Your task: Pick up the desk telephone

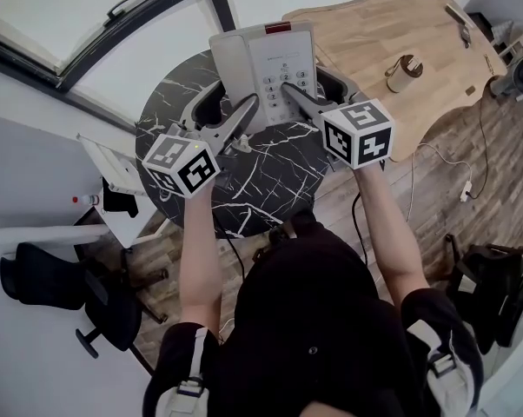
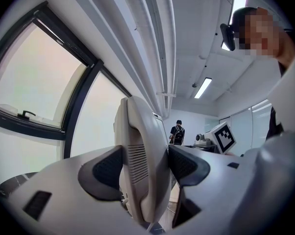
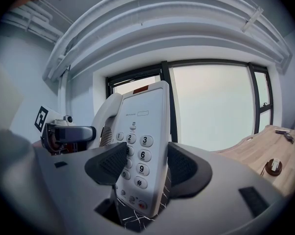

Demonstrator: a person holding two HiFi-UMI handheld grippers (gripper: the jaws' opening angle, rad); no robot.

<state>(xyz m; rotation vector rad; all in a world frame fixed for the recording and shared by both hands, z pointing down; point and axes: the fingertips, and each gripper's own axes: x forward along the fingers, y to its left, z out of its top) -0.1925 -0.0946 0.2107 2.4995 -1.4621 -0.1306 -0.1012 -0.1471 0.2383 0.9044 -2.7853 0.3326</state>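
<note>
Black marbled table (image 1: 270, 185) underlies pale-grey keypad telephone (image 1: 263, 63).

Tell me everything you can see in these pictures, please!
desk telephone: one, white with grey keys, held over the round table
round table: one, black marble with white veins, in front of the person
wooden table: one, light wood, to the right of the round table
small roll: one, brown and white, on the wooden table
office chair: one, black, on the floor to the person's left
windows: several, dark frames, beyond the round table
left gripper: one, grey, fingers pressed on the telephone's handset side
right gripper: one, grey, fingers pressed on the telephone's keypad side
</note>
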